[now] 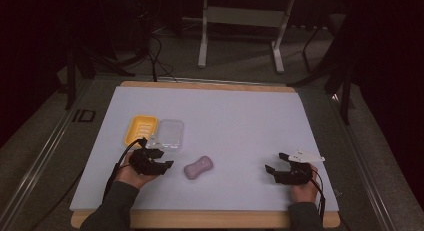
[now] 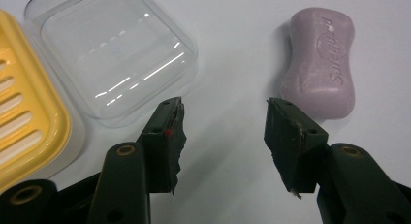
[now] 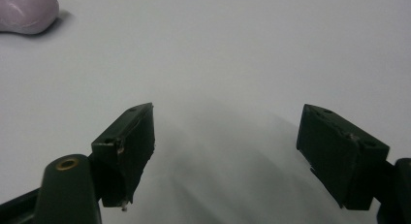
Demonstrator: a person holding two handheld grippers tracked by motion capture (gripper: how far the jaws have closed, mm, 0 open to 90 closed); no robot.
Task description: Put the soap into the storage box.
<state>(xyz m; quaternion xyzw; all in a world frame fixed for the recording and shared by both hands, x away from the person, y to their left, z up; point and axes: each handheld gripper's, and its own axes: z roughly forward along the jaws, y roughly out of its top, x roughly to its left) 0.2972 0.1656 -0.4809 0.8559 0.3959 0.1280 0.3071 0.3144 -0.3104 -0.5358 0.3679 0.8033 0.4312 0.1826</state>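
Left gripper (image 1: 161, 160), jaws spread and empty, hovers low over the table (image 1: 240, 116) just beside the yellow soap tray (image 1: 140, 128) and clear lid (image 1: 170, 133). Centre: the purple soap bar (image 1: 199, 167) lies flat, near the left gripper's right-hand jaw. Right gripper (image 1: 276, 163), likewise spread and empty, rests well apart. Likely risks: a glancing jaw could skid the smooth, waisted bar away, or nudge the light lid aside.
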